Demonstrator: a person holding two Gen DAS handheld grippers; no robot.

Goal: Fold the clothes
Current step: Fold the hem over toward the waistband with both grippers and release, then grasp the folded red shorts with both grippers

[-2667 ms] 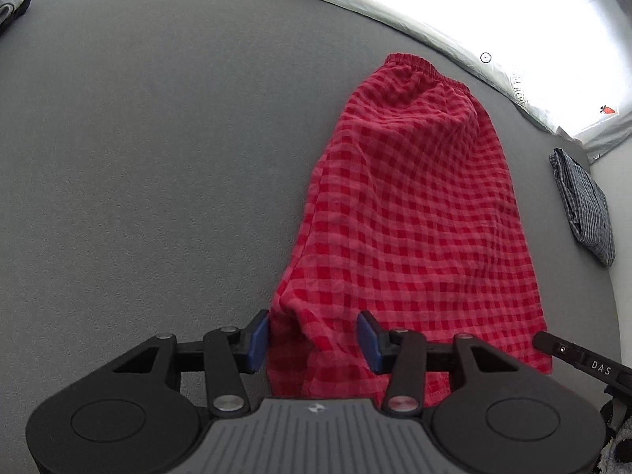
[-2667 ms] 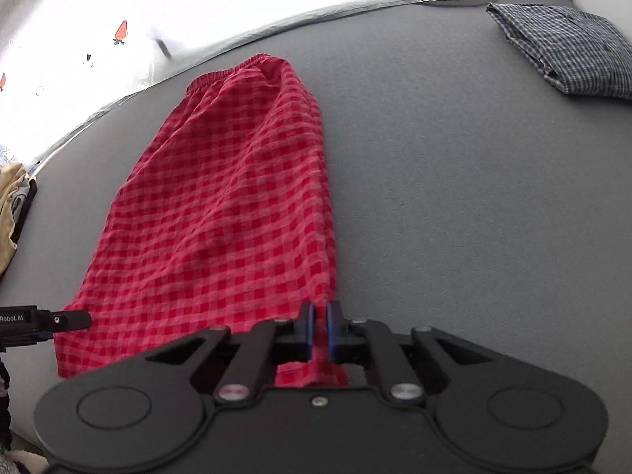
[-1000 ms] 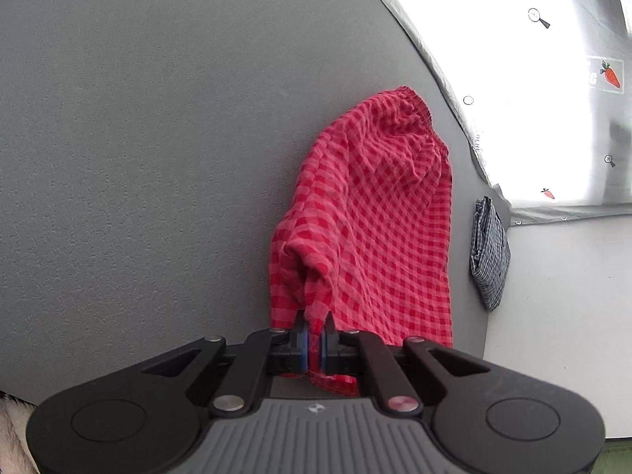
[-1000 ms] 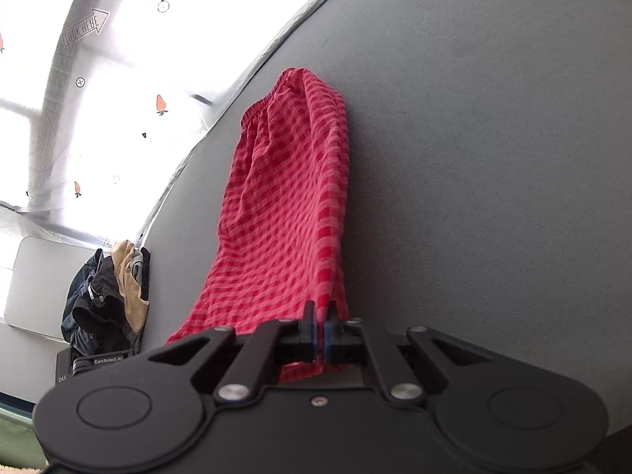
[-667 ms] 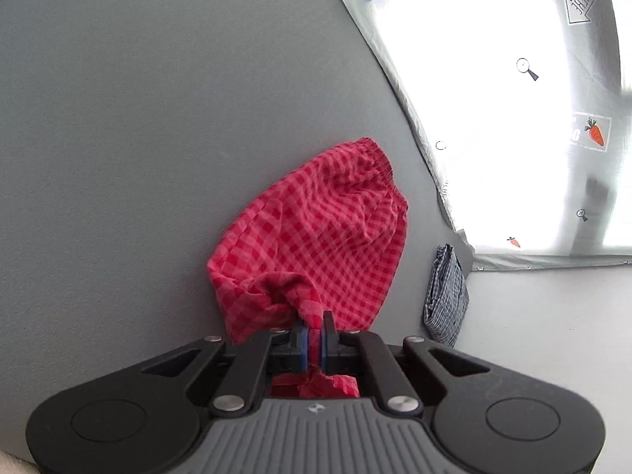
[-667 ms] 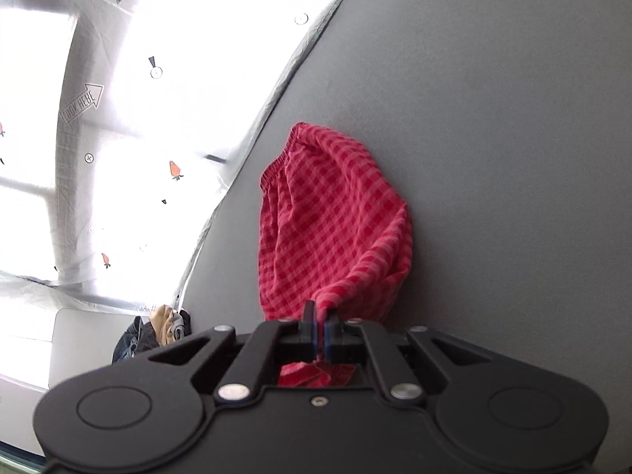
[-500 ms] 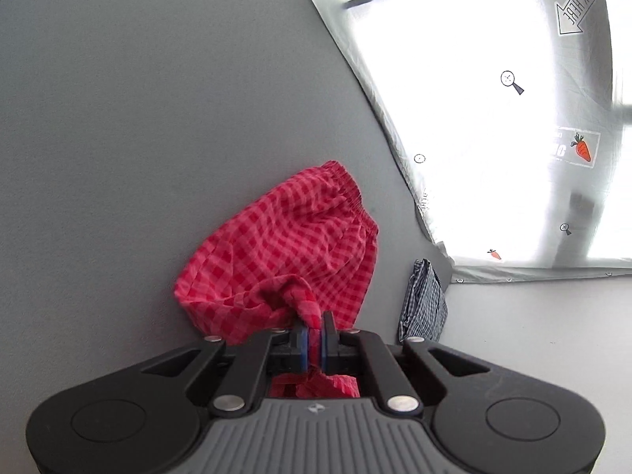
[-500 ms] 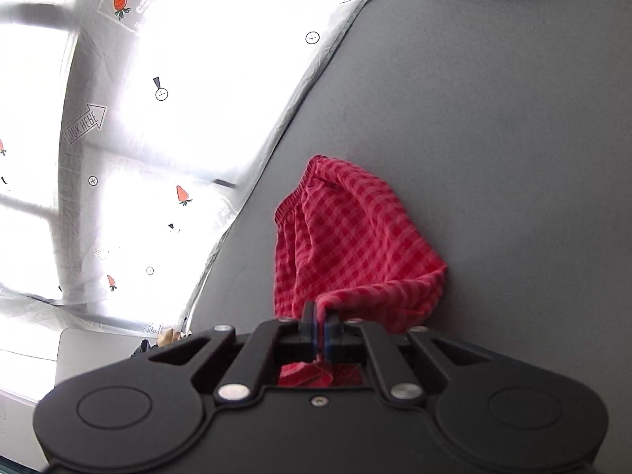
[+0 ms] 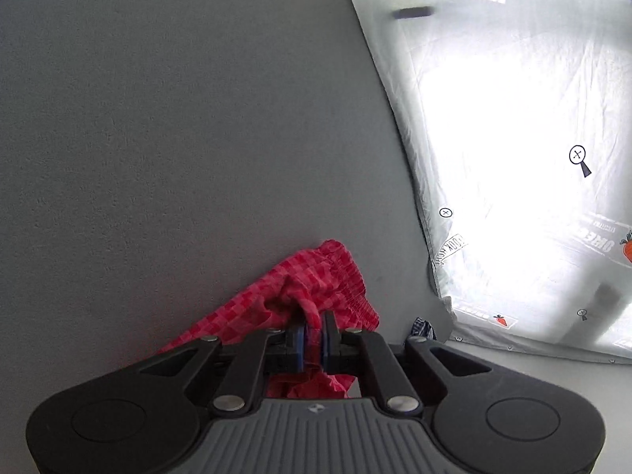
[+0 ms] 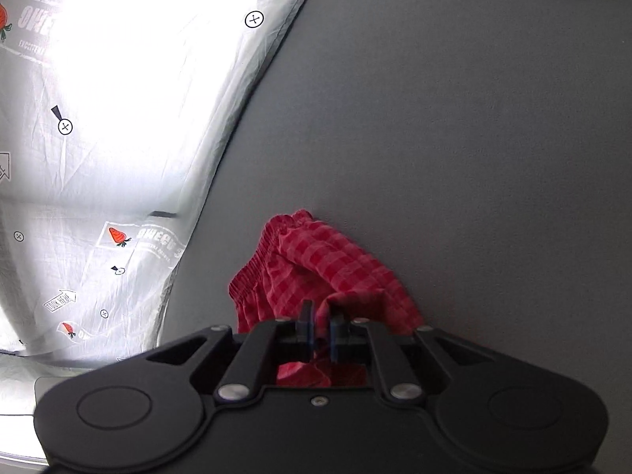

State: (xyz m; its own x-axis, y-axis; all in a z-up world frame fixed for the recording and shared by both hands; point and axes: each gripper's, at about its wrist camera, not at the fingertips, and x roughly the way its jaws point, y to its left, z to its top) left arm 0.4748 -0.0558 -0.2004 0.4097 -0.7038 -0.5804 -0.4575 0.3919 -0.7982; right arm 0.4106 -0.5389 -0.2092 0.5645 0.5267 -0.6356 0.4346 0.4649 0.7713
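Observation:
Red checked shorts (image 9: 316, 276) lie on the grey surface (image 9: 158, 118), doubled over so the lower hem rests near the elastic waistband. My left gripper (image 9: 313, 330) is low over them; its jaws are opening, and a bunch of red cloth still fills the narrow gap, touching both pads. In the right wrist view the shorts (image 10: 328, 260) show the gathered waistband at the left. My right gripper (image 10: 320, 324) is also opening: a slim gap shows between its pads, with a cloth corner loose in it.
A bright printed sheet (image 9: 513, 118) borders the grey surface, also seen as the sheet (image 10: 98, 79) on the left. A folded blue checked garment (image 9: 423, 326) lies just right of the left gripper.
Both grippers carried the shorts' lower hem forward over the garment to the waistband, folding it in half. Their jaws, tightly shut before, now stand slightly parted.

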